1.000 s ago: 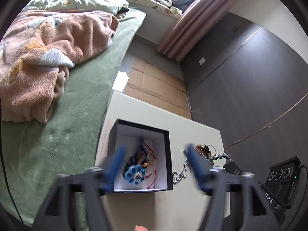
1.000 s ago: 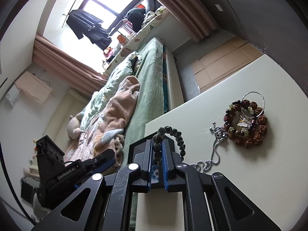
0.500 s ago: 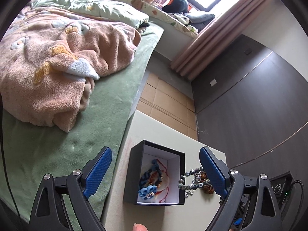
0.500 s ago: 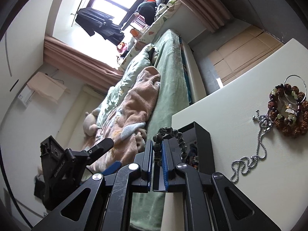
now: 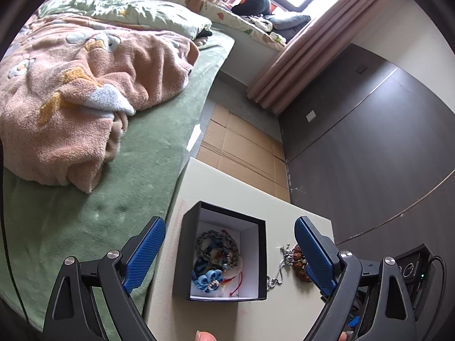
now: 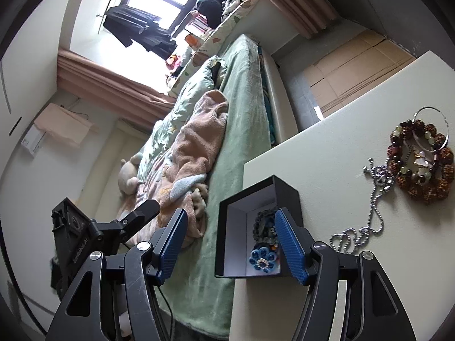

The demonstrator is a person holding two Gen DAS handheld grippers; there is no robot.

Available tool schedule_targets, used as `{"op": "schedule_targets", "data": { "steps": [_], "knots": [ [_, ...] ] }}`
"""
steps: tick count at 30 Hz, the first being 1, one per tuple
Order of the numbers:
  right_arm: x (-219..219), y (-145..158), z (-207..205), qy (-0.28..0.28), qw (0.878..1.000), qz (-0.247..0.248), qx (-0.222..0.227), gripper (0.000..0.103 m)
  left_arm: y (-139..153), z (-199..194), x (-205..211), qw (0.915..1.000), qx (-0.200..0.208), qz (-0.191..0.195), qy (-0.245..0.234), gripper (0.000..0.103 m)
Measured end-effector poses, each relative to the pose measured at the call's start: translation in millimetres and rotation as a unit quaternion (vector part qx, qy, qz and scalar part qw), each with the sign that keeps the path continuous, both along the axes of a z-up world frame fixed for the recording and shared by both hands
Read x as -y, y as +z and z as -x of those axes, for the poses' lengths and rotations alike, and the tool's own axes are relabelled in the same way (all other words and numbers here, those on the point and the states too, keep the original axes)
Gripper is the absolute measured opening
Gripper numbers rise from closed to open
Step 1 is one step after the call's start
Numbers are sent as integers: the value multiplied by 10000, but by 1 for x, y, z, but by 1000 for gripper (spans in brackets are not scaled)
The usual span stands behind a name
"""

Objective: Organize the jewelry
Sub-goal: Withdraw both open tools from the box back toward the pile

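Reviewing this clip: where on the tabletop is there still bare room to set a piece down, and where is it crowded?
Bare: the table from its far edge down to the black box, and the near strip in front of the box. Crowded: right of the box, where the silver chain trails into the beaded bracelets. The box holds a blue flower piece.

The box (image 5: pixel 221 213) looks like matt black card with a white paper lining. The chain (image 6: pixel 372 207) is shiny beaded metal, and the bracelets (image 6: pixel 421 176) mix rough brown seeds with glossy beads. The surface (image 6: pixel 327 147) is smooth, matt cream. The blanket (image 5: pixel 85 85) is fluffy pink fleece. Each tool's pads (image 5: pixel 145 253) are ribbed blue rubber.
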State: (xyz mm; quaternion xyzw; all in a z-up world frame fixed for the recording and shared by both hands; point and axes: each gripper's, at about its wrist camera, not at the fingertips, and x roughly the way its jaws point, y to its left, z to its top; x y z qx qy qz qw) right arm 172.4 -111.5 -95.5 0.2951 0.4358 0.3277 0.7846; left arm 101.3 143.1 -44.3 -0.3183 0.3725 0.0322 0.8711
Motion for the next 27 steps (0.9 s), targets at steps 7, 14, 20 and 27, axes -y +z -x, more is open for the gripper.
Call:
{"op": "schedule_targets", "data": {
  "steps": [7, 14, 20, 27],
  "knots": [
    [38, 4, 3, -349, 9993, 112, -12, 65, 2, -2, 20, 9998, 22, -50, -204, 92],
    [79, 12, 7, -644, 9977, 206, 26, 65, 10, -2, 50, 9981, 210, -309, -481, 92],
    [116, 14, 13, -957, 9951, 264, -32, 65, 8, -7, 80, 9954, 205, -452, -818, 92],
    [152, 6, 17, -1282, 9899, 521, -306, 65, 1, -18, 115, 9889, 97, -595, -1356, 76]
  ]
}}
